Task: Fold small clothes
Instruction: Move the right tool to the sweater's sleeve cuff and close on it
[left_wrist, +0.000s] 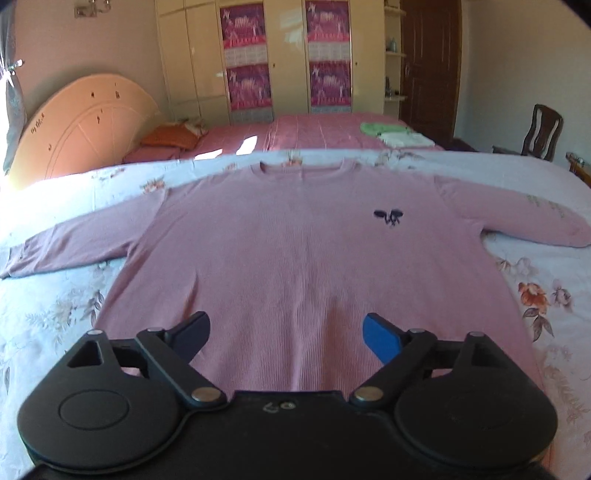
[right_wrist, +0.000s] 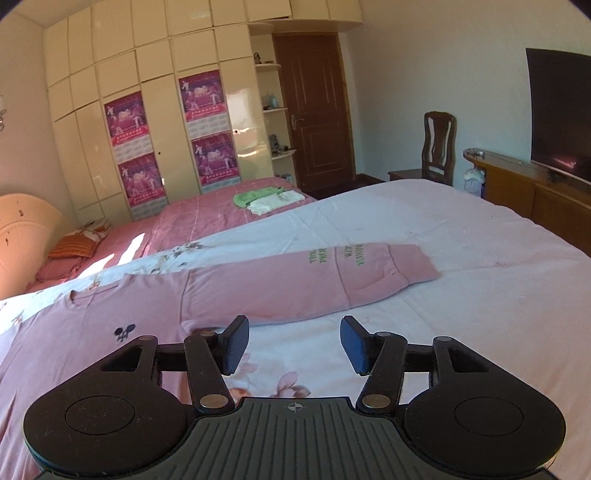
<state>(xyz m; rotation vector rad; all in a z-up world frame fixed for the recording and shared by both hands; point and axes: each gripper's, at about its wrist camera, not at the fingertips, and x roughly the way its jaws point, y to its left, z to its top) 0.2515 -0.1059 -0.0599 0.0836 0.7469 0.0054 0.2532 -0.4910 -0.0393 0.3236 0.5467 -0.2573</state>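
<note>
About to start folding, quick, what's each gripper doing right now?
Left gripper: open, empty, over the pink top.
Right gripper: open, empty, near its sleeve.

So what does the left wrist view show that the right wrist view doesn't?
Left wrist only: the pink shirt's whole front, its far sleeve spread out, and the open left gripper above the hem.
Right wrist only: the television, the wooden cabinet, and the open right gripper over bare floral quilt.
Both: the shirt's lettered sleeve, wardrobe, folded green and white clothes, chair.
</note>
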